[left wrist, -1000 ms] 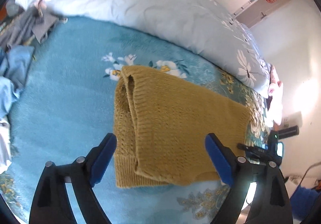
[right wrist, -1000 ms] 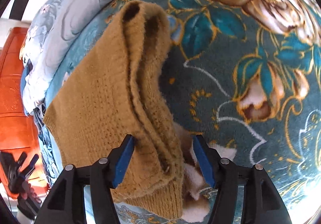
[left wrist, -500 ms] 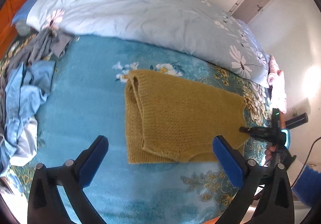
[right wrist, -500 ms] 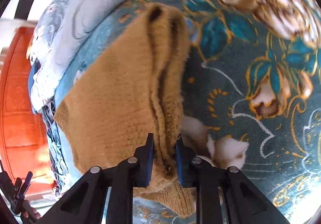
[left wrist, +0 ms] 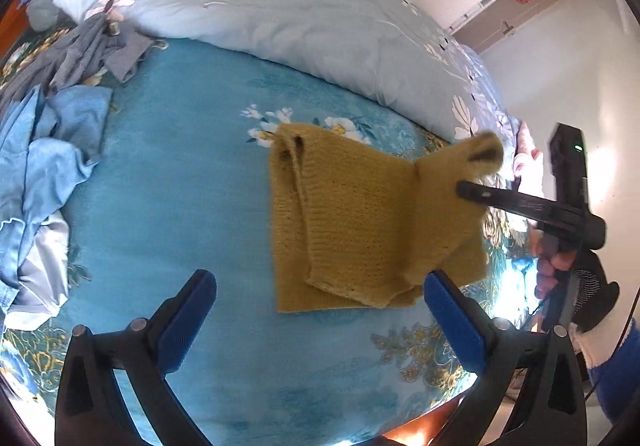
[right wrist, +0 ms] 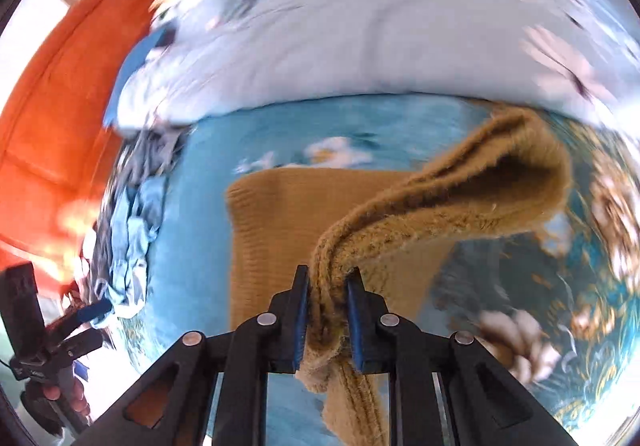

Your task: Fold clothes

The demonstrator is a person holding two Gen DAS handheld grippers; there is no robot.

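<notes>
Right claw, clamped on the sweater half a second ago, now lifts that end off the bed (fold underway); my left claw hangs wide, empty, backed away.

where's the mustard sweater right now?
The mustard sweater lies mid-bed on the teal floral blanket, below the pale blue duvet. Its right end is lifted, pinched in the right gripper.
</notes>
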